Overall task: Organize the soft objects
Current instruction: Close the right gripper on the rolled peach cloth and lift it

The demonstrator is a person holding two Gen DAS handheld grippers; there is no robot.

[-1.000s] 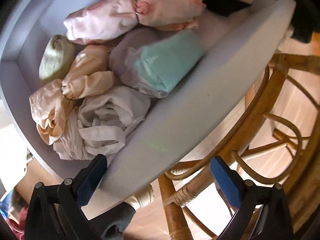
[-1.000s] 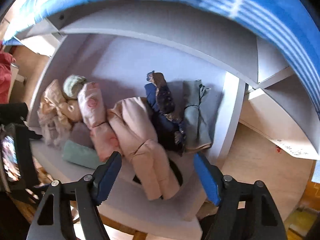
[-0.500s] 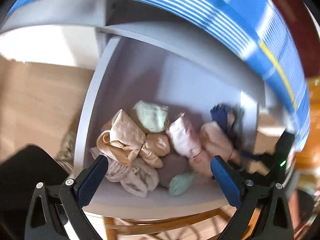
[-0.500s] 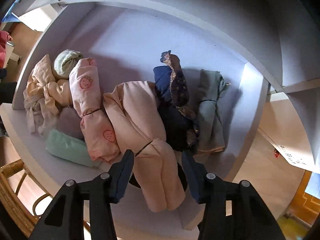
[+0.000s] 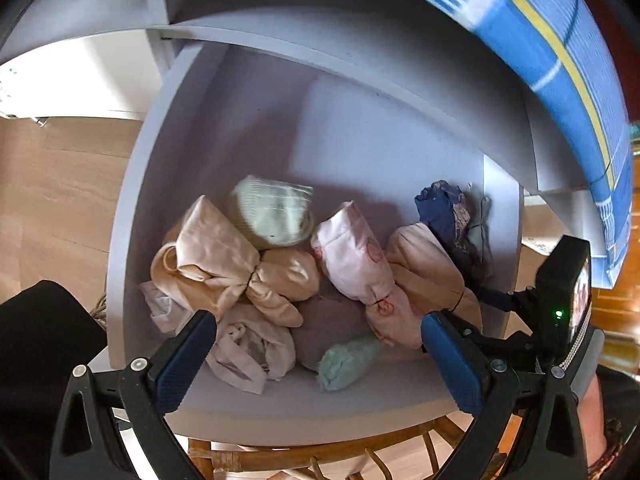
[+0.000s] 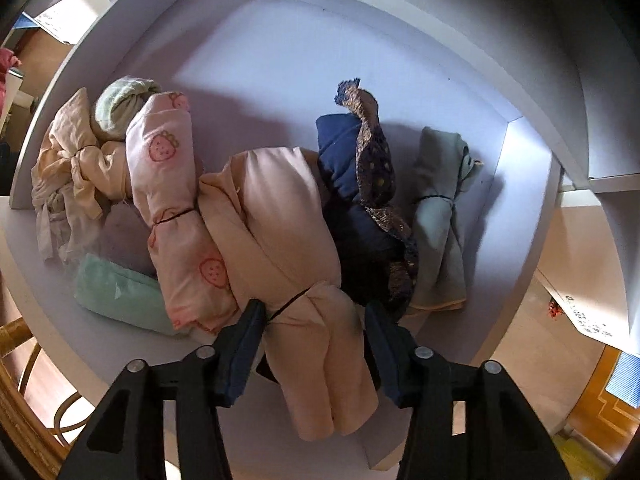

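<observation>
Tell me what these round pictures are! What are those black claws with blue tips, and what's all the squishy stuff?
A person holds two grabbing tools, one in each hand. Each tool has a tiny camera looking along its two fingers, so each picture is one tool's view; the lens bends everything round. Both look down into a grey shelf compartment full of rolled-up cloths: a pink roll with strawberry print, a dark blue bundle, a pale green tied roll and more. The left gripper is wide open and holds nothing. The right gripper has the big peach cloth bundle tied with a dark band between its fingers, and its jaws are opening.
</observation>
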